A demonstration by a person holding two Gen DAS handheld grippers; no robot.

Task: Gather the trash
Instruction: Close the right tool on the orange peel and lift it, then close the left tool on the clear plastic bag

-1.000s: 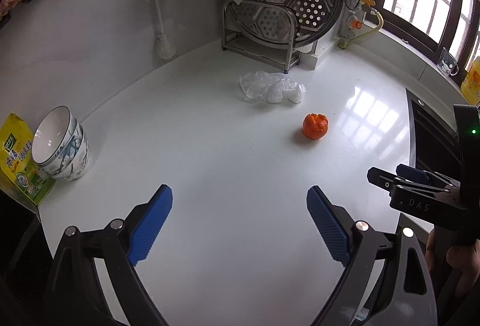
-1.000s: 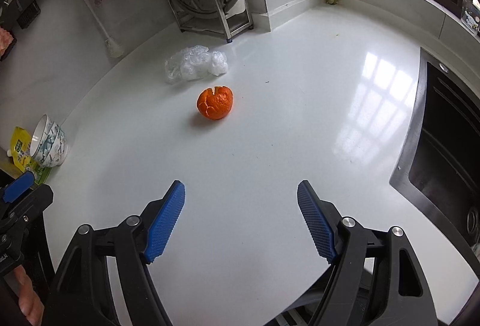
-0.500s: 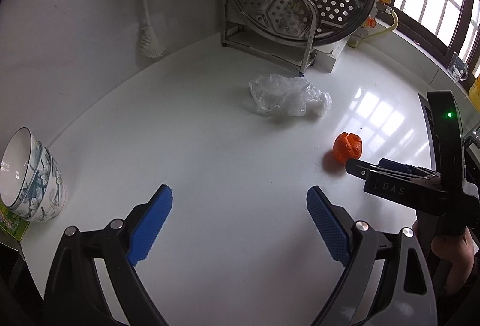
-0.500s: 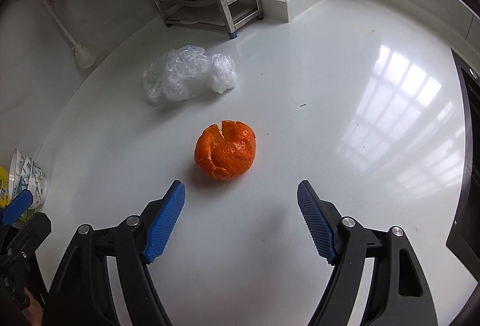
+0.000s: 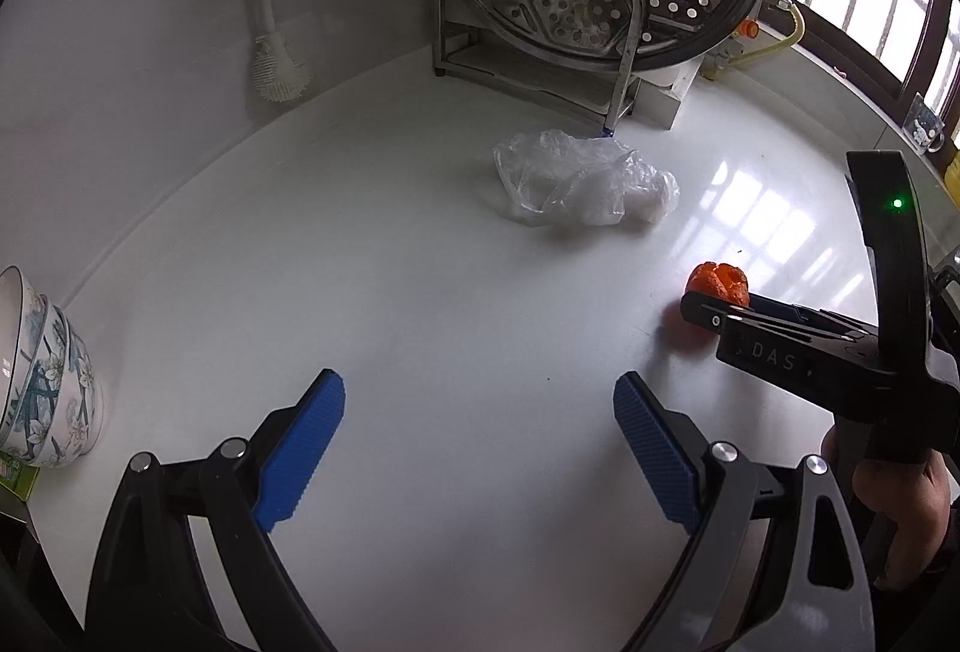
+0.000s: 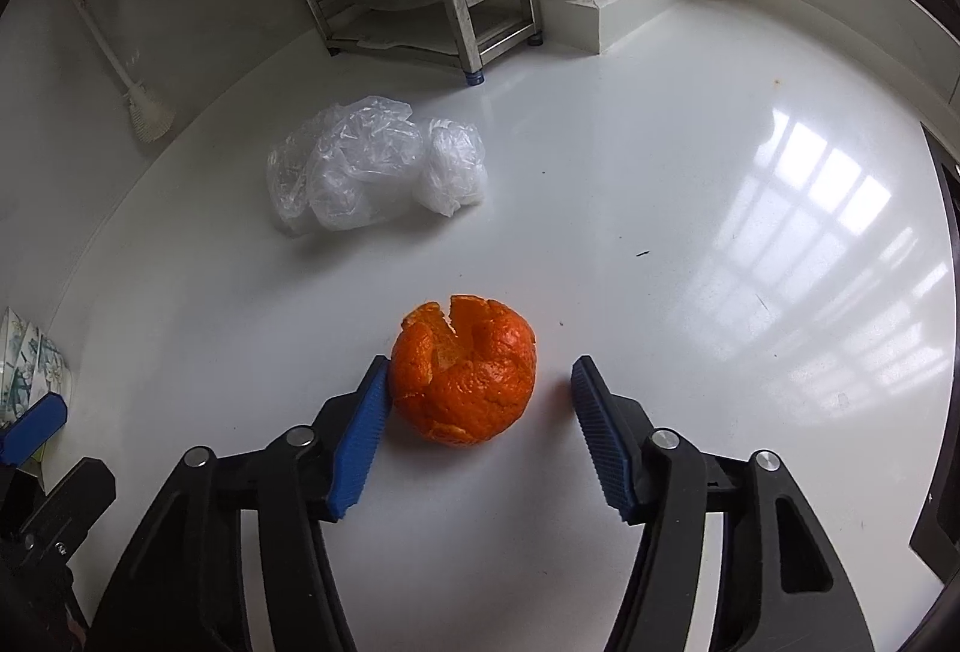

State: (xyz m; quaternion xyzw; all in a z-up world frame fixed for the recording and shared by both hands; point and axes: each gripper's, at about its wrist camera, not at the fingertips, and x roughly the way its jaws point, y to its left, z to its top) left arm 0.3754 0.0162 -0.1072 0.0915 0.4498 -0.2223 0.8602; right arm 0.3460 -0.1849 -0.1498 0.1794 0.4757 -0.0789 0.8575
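My right hand-held gripper [image 6: 477,427] gapes around peel [image 6: 463,371]; light, hollow, crushable; I pinch its sides; left hand-held gripper [image 5: 480,448] released.

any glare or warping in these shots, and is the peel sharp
Right wrist: window glare on the counter, straight edges bowed by the fisheye, peel sharp. Left wrist: the same glare, dimmer overall, peel small but clear.

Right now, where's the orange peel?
Right wrist view: orange peel lies on the counter between the right gripper's open fingers, nearer its left one, plastic bag beyond.
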